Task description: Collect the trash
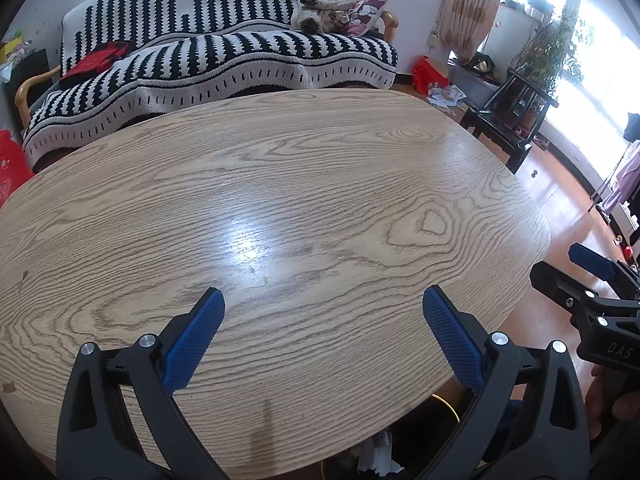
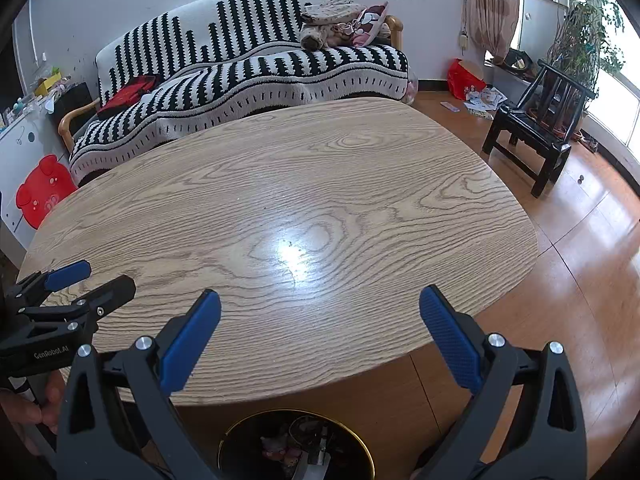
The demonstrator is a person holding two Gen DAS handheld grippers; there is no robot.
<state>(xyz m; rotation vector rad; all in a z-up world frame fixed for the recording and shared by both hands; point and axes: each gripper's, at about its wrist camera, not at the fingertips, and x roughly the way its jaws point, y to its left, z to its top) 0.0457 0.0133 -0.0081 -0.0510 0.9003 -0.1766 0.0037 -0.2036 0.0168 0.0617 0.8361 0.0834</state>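
Observation:
A round black trash bin with a gold rim (image 2: 360, 440) stands on the floor below the near edge of the wooden table (image 2: 280, 208); crumpled wrappers and paper lie inside it. Its rim and white paper also show in the left wrist view (image 1: 376, 456). My left gripper (image 1: 324, 300) is open and empty above the table (image 1: 280, 200); it also shows at the left of the right wrist view (image 2: 92, 280). My right gripper (image 2: 320, 300) is open and empty over the table's near edge, above the bin; it shows at the right of the left wrist view (image 1: 568, 268).
A black-and-white striped sofa (image 2: 248, 68) stands behind the table with cushions and a red cloth on it. A black wooden chair (image 2: 536, 128) stands to the right near plants. A red bag (image 2: 460, 74) and scattered papers (image 2: 486, 100) lie on the floor by the wall. A red stool (image 2: 42, 192) stands at the left.

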